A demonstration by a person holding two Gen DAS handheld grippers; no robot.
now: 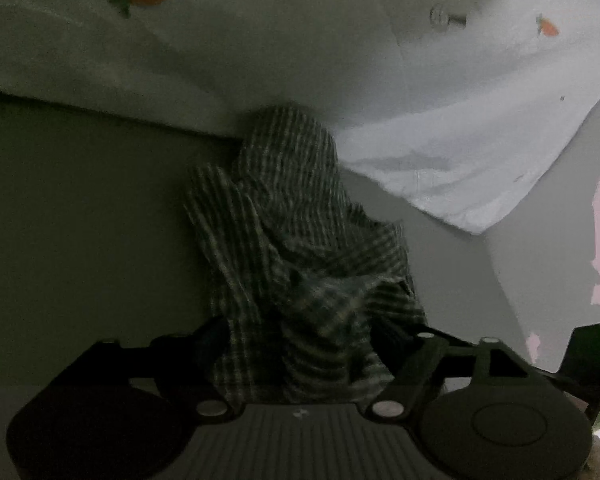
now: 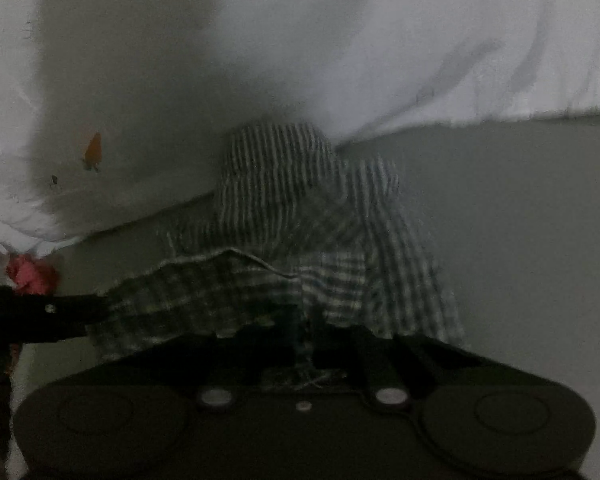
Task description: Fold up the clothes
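both grippers, left gripper [image 1: 300, 344] and right gripper [image 2: 304, 344], have jaws clamped on the striped cloth [image 1: 292, 216], which trails up-frame toward the white sheet [image 1: 440, 132].

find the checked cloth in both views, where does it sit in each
Left wrist: the checked cloth fills the centre, running from mid-frame down into the left hand-held gripper.
Right wrist: the cloth is centre and lower left, bunched into the right hand-held gripper.
Shared landmark: the white carrot-print sheet lies behind the cloth's top end in both views.
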